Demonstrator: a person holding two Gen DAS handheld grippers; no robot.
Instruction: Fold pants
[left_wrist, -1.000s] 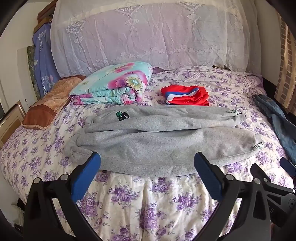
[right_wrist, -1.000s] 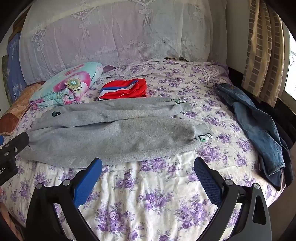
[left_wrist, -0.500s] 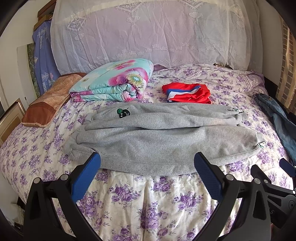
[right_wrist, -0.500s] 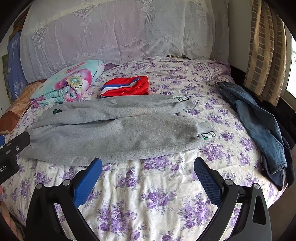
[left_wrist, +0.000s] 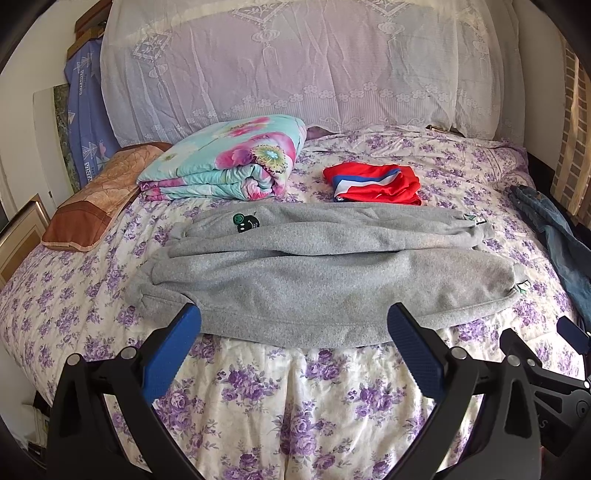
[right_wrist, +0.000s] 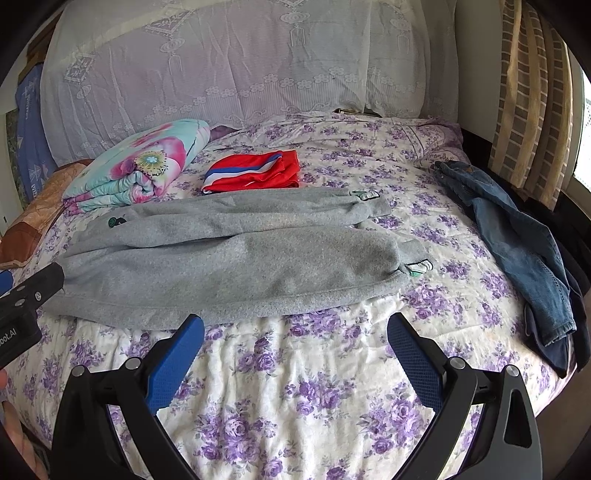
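Note:
Grey sweatpants lie flat across the bed, waist to the left, both legs stretched right with cuffs at the end. A small green and black patch marks the far hip. My left gripper hovers open just in front of the pants' near edge, nothing between its blue pads. My right gripper is open too, over the floral sheet near the front of the bed, slightly right of the pants' middle. The left tool's black body shows at the left edge of the right wrist view.
Behind the pants lie a folded red, white and blue garment and a folded floral quilt. A brown pillow sits far left. Blue jeans are heaped at the bed's right edge. A lace-covered headboard backs the bed.
Both grippers have drifted slightly, so the pants sit a little lower and nearer in each view. Both stay open; the pants have not moved.

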